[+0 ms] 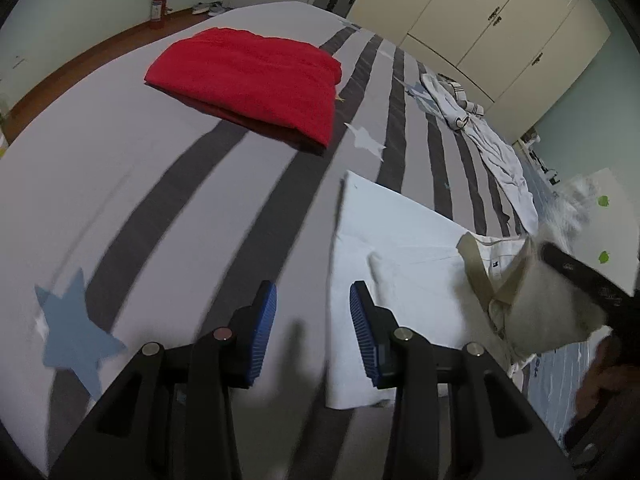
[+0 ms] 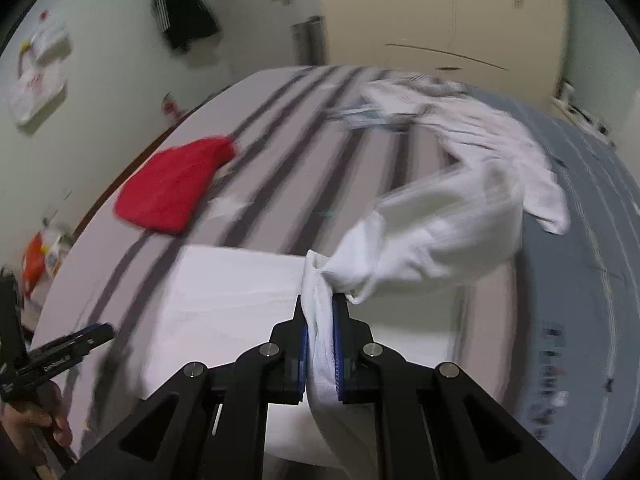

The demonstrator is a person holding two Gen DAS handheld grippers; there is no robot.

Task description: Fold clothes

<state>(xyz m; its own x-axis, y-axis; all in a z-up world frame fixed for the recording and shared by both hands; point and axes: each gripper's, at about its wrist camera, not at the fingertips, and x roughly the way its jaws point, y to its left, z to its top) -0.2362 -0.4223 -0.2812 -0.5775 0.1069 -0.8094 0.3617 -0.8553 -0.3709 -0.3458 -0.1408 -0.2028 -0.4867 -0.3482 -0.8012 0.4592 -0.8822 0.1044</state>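
A white collared shirt (image 1: 400, 248) lies partly folded on the striped bed. My left gripper (image 1: 313, 294) hovers open just above the shirt's left edge, with nothing between its blue pads. My right gripper (image 2: 320, 308) is shut on a bunched fold of the white shirt (image 2: 224, 292) and lifts a loose part (image 2: 432, 232) off the bed. In the left wrist view the lifted part with the beige collar (image 1: 492, 280) hangs from one of the right gripper's black fingers (image 1: 576, 274). The left gripper (image 2: 92, 338) shows at the far left of the right wrist view, held in a hand.
A folded red garment (image 1: 248, 76) rests farther up the grey striped sheet (image 1: 120, 168). Crumpled white clothes (image 1: 480, 132) lie along the bed's right side. Cream wardrobe doors (image 1: 480, 12) stand behind the bed. A fire extinguisher (image 1: 158, 6) is by the far wall.
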